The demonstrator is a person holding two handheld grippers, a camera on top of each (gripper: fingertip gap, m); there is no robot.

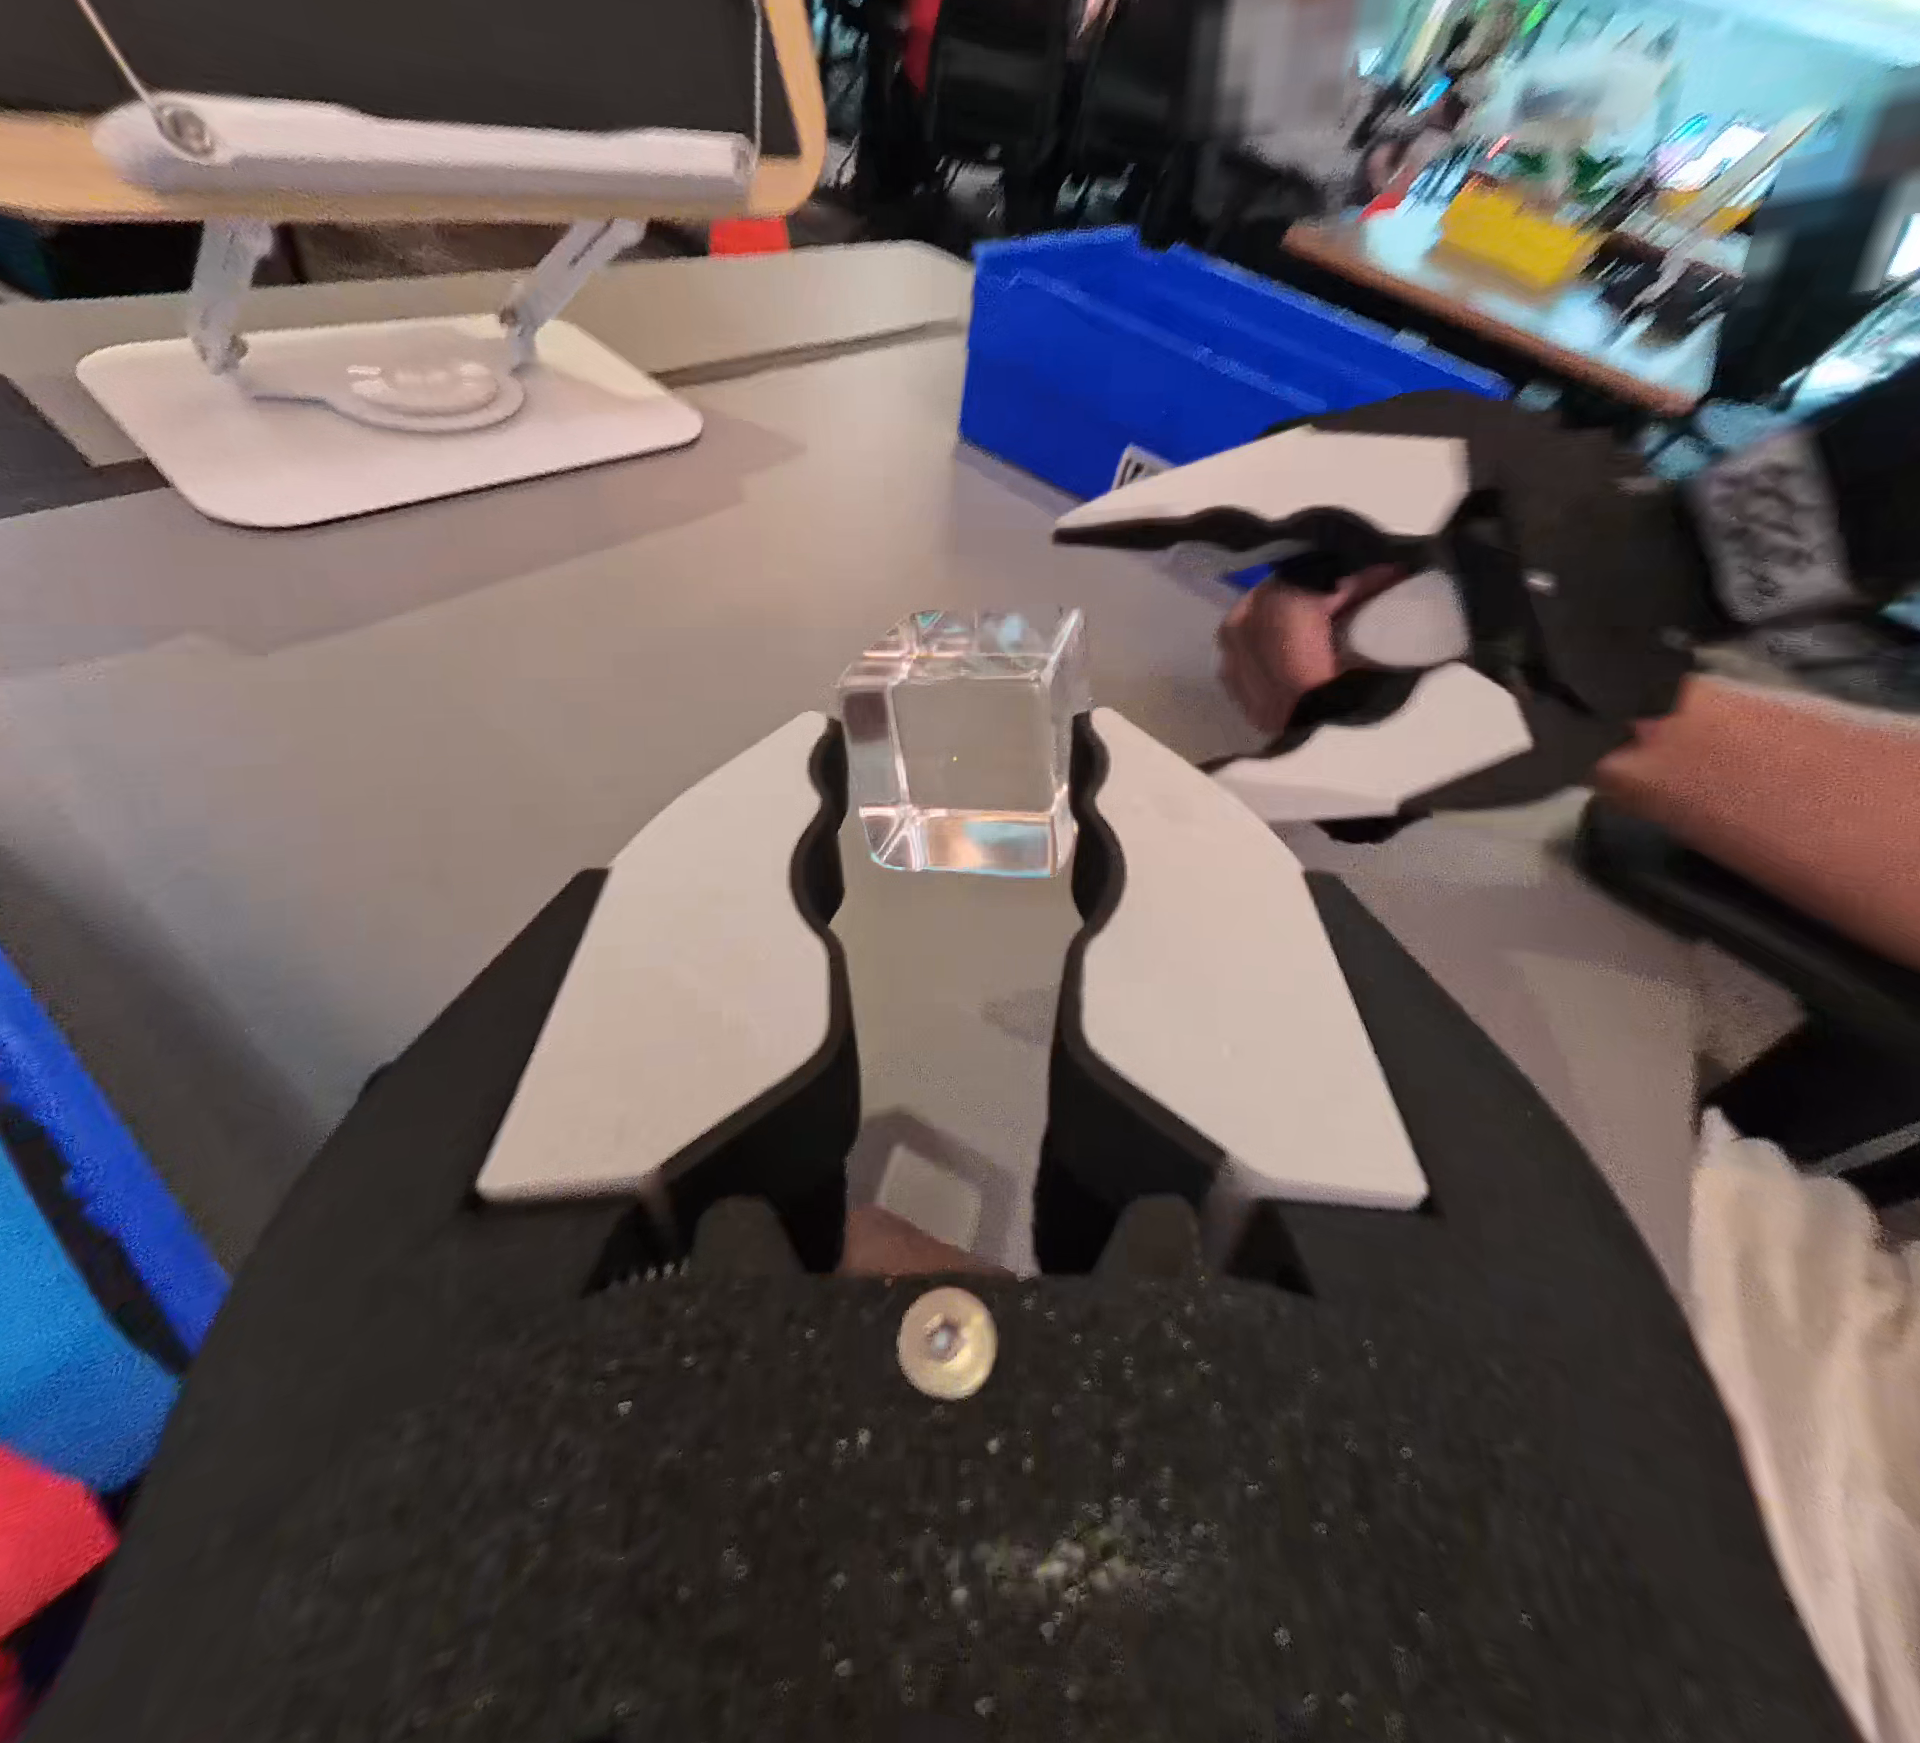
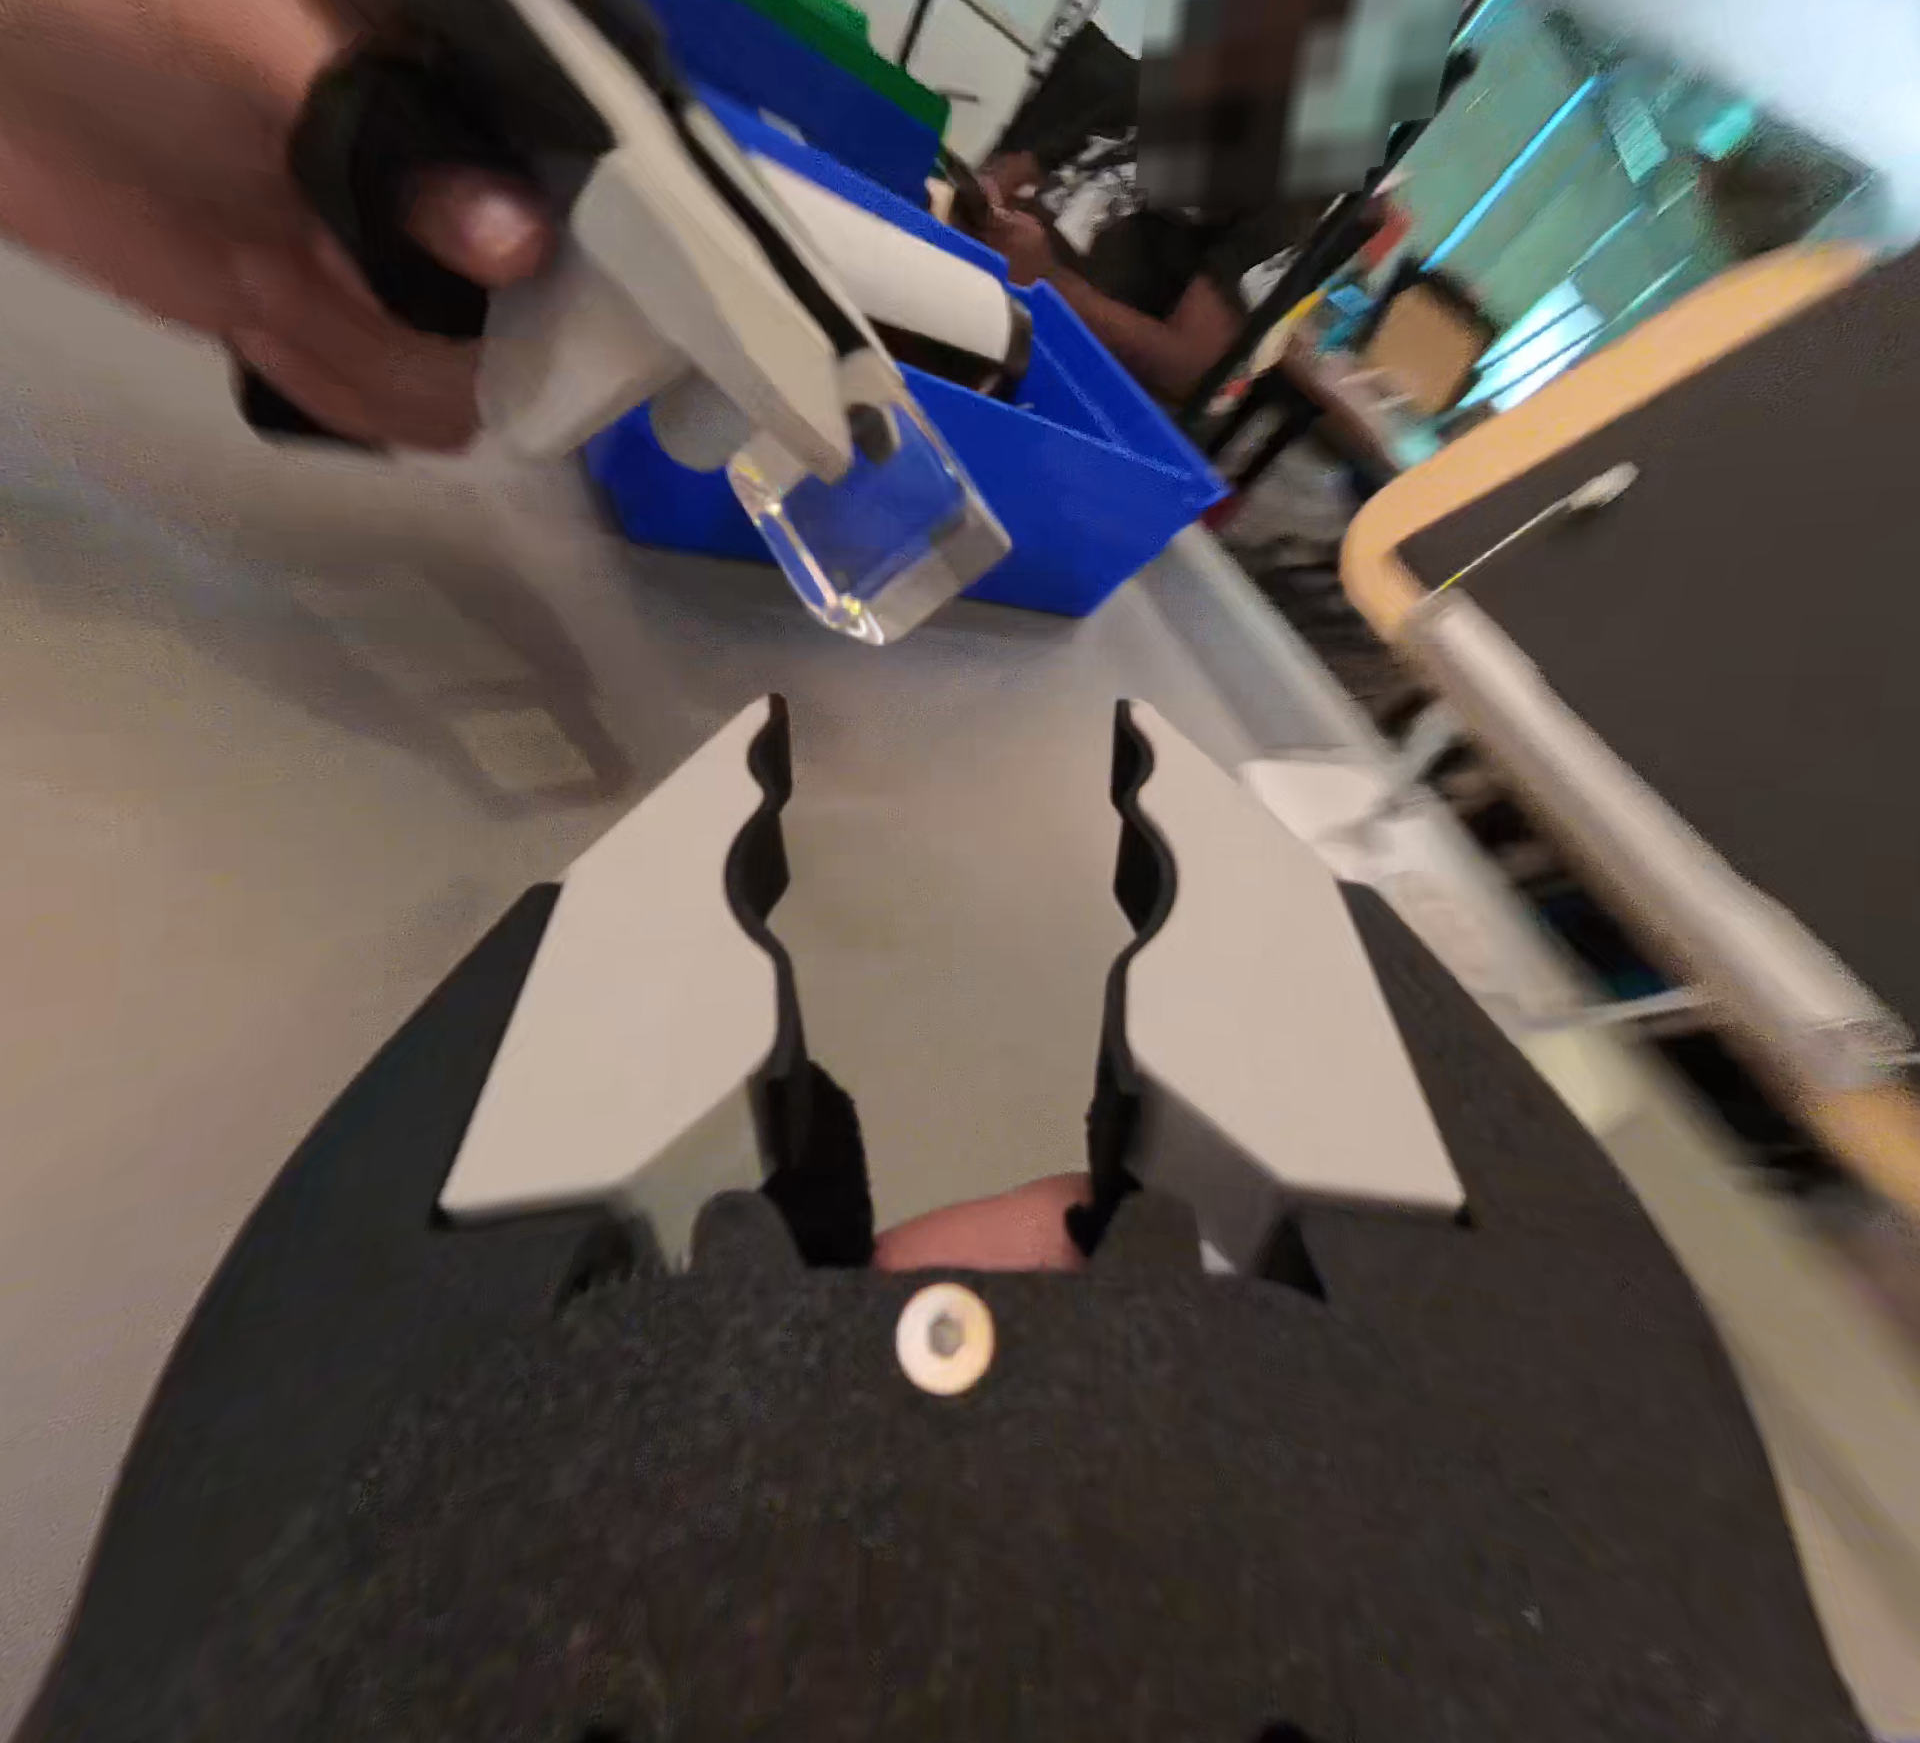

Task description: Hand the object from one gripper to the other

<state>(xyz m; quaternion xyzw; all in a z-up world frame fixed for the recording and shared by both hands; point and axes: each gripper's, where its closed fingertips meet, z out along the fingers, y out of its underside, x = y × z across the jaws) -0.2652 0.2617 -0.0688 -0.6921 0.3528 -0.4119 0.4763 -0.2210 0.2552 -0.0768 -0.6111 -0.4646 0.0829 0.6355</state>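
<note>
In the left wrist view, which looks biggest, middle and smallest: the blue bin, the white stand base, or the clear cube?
1. Blue bin and white stand base: they look about alike, so no ranking between them.
2. Clear cube: smallest, though it sits nearest the camera, between the left gripper's jaws.

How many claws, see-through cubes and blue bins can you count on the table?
Claws: 2, the left claw and the right claw
Clear cube: 1
Blue bin: 1 on the table; another blue shape at the left edge is unclear
Total: 4
</note>
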